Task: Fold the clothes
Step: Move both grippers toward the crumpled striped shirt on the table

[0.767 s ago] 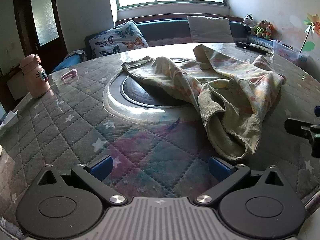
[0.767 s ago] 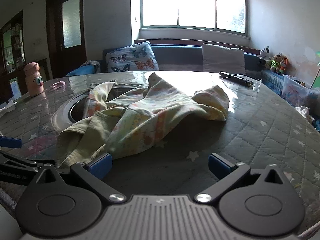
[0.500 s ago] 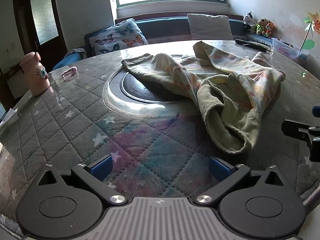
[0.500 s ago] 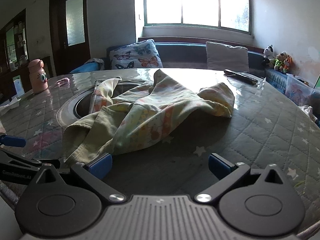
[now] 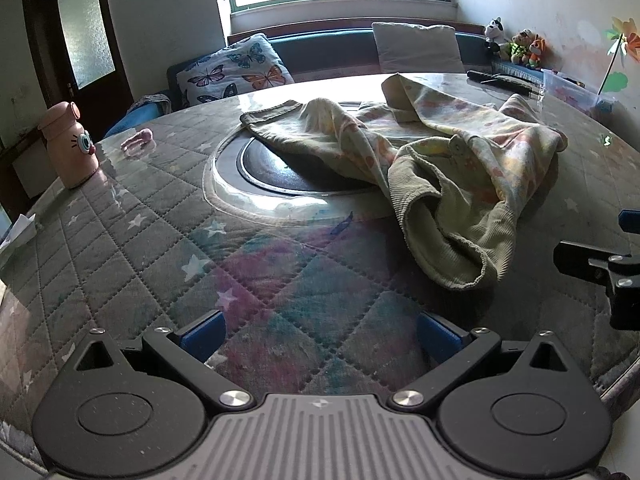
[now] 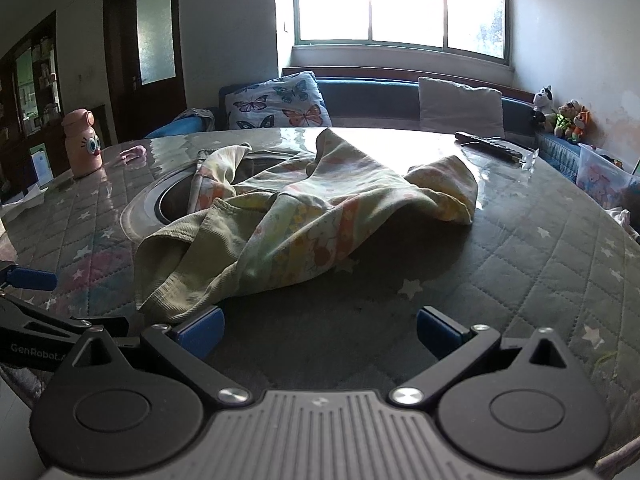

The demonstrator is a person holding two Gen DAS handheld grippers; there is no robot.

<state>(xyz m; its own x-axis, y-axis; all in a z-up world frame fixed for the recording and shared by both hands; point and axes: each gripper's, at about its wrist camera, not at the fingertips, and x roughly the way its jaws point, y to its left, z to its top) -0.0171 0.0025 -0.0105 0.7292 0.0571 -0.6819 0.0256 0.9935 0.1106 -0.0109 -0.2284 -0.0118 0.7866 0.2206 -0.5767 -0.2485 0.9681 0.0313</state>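
Note:
A crumpled pale green and yellow printed garment (image 5: 432,168) lies on the round quilted table (image 5: 132,256), partly over the dark round centre plate (image 5: 280,172). It also shows in the right wrist view (image 6: 312,216). My left gripper (image 5: 320,334) is open and empty, low over the table's near edge, left of the garment's corduroy hem. My right gripper (image 6: 320,332) is open and empty, with its left fingertip (image 6: 200,330) close to the hem. The right gripper also shows at the right edge of the left wrist view (image 5: 600,268).
A pink bottle (image 5: 70,146) and a small pink object (image 5: 138,140) stand at the table's far left. A dark remote-like object (image 5: 500,80) lies at the far right. White paper (image 5: 16,232) sits at the left edge. A cushioned bench (image 6: 360,100) runs behind the table.
Both grippers have moved forward a little toward the garment, which looks larger and nearer now. The garment has not moved and both grippers stay open.

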